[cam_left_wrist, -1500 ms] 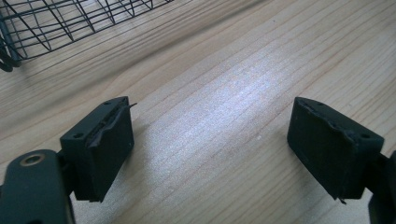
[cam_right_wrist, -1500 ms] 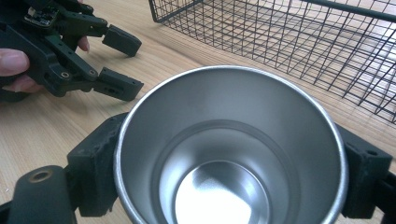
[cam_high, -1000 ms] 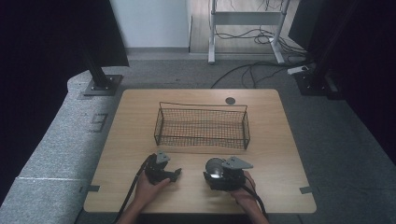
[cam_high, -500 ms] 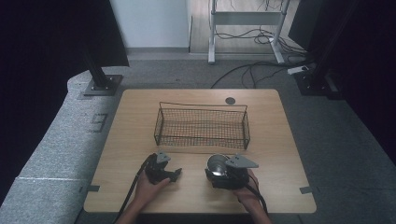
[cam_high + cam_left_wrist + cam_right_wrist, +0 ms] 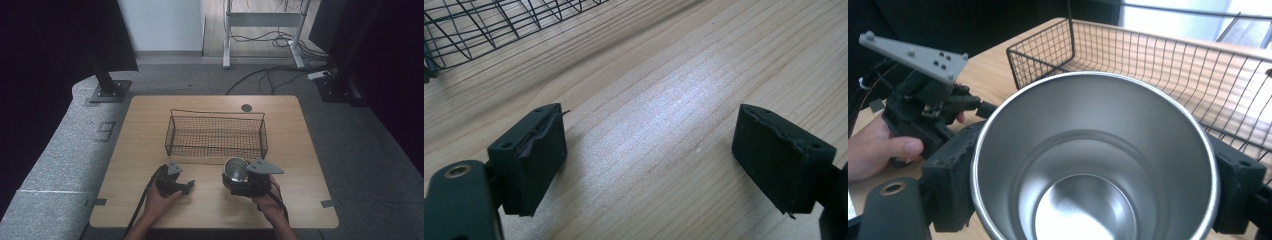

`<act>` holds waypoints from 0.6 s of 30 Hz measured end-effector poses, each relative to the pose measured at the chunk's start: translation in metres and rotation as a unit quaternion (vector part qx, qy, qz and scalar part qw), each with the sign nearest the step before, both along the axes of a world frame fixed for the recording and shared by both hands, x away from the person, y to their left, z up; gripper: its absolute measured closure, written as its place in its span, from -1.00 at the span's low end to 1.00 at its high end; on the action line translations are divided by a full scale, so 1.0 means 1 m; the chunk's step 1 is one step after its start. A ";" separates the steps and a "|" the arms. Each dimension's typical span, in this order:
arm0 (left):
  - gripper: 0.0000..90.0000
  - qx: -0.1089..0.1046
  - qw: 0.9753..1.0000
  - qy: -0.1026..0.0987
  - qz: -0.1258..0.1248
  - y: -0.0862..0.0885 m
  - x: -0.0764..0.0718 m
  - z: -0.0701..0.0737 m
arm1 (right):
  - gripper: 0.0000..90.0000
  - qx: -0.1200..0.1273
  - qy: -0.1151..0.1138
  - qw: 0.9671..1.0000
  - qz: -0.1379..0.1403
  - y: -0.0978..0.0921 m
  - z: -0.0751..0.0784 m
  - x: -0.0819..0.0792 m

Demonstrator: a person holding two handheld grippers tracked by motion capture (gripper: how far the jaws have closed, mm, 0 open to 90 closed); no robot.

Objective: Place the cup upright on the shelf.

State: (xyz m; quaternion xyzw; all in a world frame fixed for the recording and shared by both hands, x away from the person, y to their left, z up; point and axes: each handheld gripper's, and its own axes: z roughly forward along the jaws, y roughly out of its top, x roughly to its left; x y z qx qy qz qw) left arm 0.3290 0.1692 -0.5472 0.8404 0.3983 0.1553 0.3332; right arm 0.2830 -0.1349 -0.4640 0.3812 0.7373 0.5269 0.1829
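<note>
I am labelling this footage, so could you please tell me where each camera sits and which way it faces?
High view: above the table's near edge, looking forward and down; forearms and hands show.
Left gripper view: on the left hand-held gripper, facing bare table; open jaws.
Right gripper view: on the right hand-held gripper, facing into the steel cup.
All share the wire basket.

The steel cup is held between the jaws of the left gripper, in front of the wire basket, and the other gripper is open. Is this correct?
Not quite: the right gripper holds the steel cup, as the right gripper view shows. It is in front of the wire basket, and the left gripper is open.
</note>
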 end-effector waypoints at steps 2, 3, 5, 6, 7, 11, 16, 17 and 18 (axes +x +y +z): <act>-0.69 0.000 1.000 0.000 0.000 0.000 0.000 0.000 | -0.69 0.002 -0.003 1.000 -0.002 -0.002 0.003 0.002; -0.68 0.000 1.000 0.000 0.000 0.000 0.000 0.000 | -0.69 0.002 -0.004 1.000 -0.002 -0.003 0.005 0.003; -0.69 0.000 1.000 0.000 0.000 0.000 0.000 0.000 | -0.69 -0.001 -0.004 1.000 -0.004 -0.005 0.008 0.005; -0.68 0.000 1.000 0.000 0.000 0.000 0.000 0.000 | -0.69 -0.002 -0.006 1.000 -0.004 -0.005 0.010 0.005; -0.69 0.000 1.000 0.000 0.000 0.000 0.000 0.000 | -0.69 -0.004 -0.008 1.000 -0.003 -0.006 0.012 0.005; -0.68 0.000 1.000 0.000 0.000 0.000 0.000 0.000 | -0.69 -0.006 -0.018 1.000 -0.002 -0.006 0.020 0.006; -0.68 0.000 1.000 0.000 0.000 0.000 0.000 0.000 | -0.69 -0.004 -0.022 1.000 -0.002 -0.005 0.028 0.010; -0.68 0.000 1.000 0.000 -0.001 0.000 0.000 0.000 | -0.69 -0.004 -0.022 1.000 -0.002 -0.005 0.029 0.011; -0.68 0.000 1.000 0.000 0.000 0.000 0.000 0.000 | -0.69 -0.004 -0.022 1.000 -0.003 -0.004 0.031 0.012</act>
